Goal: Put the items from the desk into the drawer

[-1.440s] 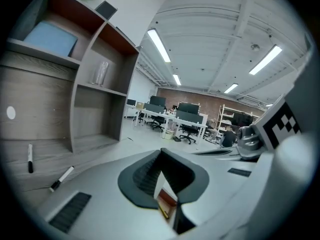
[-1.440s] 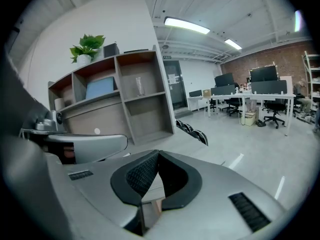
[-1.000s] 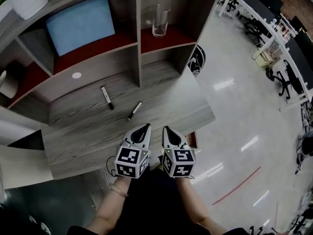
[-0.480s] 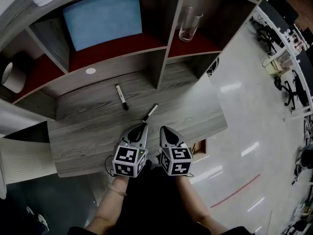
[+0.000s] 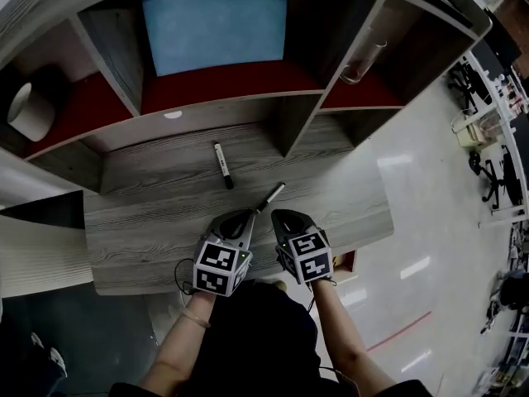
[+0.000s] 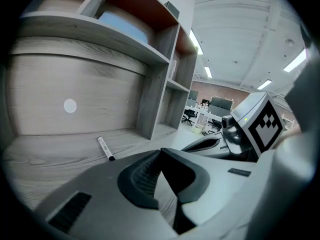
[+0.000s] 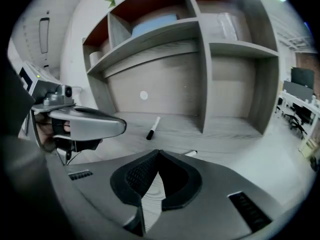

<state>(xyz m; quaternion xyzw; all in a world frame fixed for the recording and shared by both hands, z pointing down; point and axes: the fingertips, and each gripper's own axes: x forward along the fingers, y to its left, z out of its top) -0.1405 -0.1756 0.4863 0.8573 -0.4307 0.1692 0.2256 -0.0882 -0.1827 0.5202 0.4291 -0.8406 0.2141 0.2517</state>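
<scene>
Step in hand, as I judge it: the reach for the first item — nothing is picked up yet. My left gripper and right gripper sit side by side over the front of the desk. Both have their jaws closed tip to tip, with nothing between them.

Two items lie ahead:
- **Near marker**: just beyond my tips, between the two grippers, angled away to the right. In the right gripper view only a pale bit of it shows past the jaws.
- **Far marker**: farther ahead and slightly left of the left jaws, close under the shelf unit.

Both are slim white barrels with a dark end, lying flat on the woodgrain. They should roll easily, I reckon.

The next move calls for parting one pair of jaws, setting them astride the near marker's barrel across its length, then closing.

The drawer I can't pick out for certain in any view. It would have to be found and opened before any drop-off.
</scene>
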